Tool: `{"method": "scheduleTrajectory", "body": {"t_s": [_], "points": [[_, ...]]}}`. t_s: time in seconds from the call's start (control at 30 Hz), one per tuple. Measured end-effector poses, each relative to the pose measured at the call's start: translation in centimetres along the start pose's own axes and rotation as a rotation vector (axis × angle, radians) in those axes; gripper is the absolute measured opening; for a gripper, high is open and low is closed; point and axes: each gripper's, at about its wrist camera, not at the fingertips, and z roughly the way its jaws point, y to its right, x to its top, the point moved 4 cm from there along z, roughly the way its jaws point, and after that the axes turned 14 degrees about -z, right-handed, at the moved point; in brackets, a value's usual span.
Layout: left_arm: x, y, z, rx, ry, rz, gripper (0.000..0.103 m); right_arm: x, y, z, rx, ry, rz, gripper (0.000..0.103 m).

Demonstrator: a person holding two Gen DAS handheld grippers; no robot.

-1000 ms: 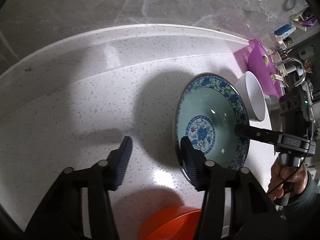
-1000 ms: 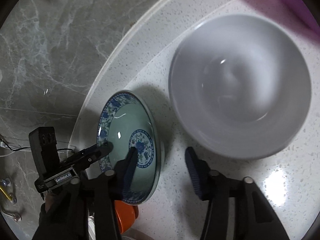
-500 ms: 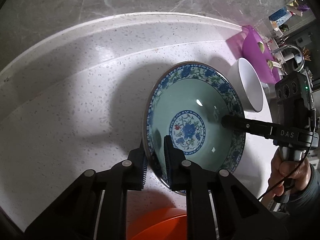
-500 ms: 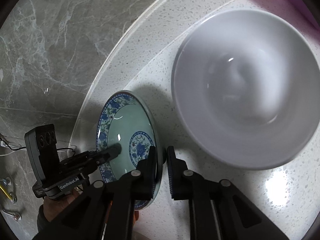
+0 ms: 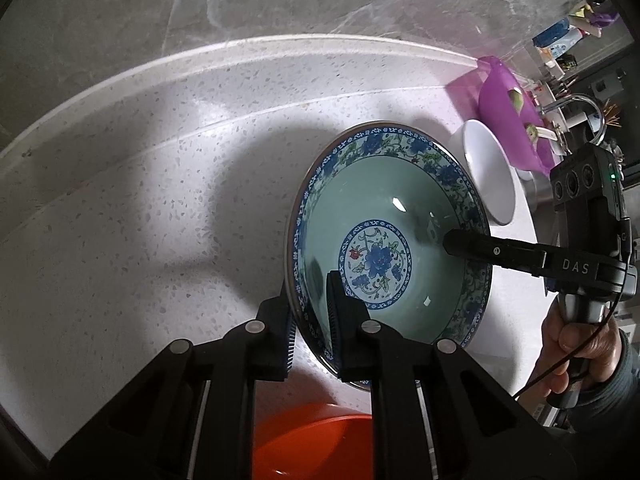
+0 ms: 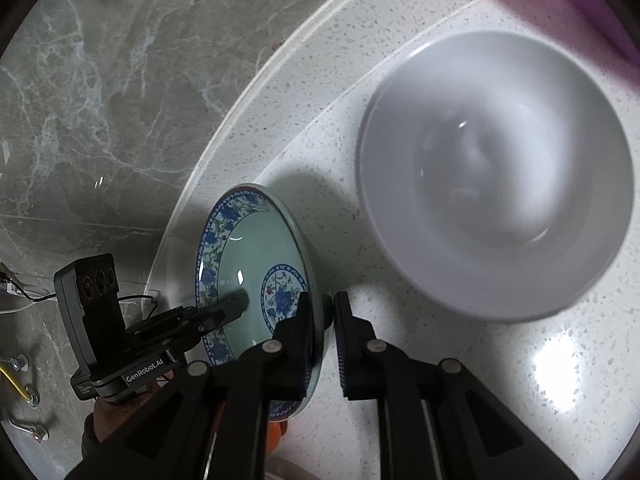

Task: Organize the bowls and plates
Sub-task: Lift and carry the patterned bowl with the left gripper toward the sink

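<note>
A green bowl with a blue floral rim [image 5: 384, 240] sits on the white speckled counter [image 5: 140, 200]. My left gripper [image 5: 310, 312] is shut on its near rim, one finger inside and one outside. From the right, my right gripper [image 5: 460, 246] grips the opposite rim; only its inner finger shows there. In the right wrist view the right gripper [image 6: 322, 320] pinches the edge of the patterned bowl [image 6: 256, 252], which looks tilted, and the left gripper [image 6: 234, 306] reaches in from the left. A plain white bowl [image 6: 496, 176] stands beside it, also seen as the white bowl [image 5: 488, 176].
An orange bowl [image 5: 312, 448] lies just below my left gripper. A purple basin [image 5: 508, 112] and a tap [image 5: 588, 108] stand at the far right. The counter's raised back edge [image 5: 280, 44] meets a grey marble wall. A person's hand [image 5: 576, 340] holds the right gripper.
Both grippers were open a second ago and have shut on opposite rims of the patterned bowl. The left gripper shifted right onto the rim; the right one stayed put.
</note>
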Motion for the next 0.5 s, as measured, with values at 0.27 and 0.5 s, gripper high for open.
{"method": "scheduleTrajectory", "body": {"t_s": [0.27,0.5], "points": [[-3.4,4.0,-3.1,-0.022,0.020,0.033,0.012,-1.7,-0.4,-4.5,0.005,0.030,-0.019,0.013],[-9.0,9.4,-5.6,-0.052,0.025,0.082,0.012,-6.2,-0.2,-10.1,0.003,0.042,-0.042,0.013]]}}
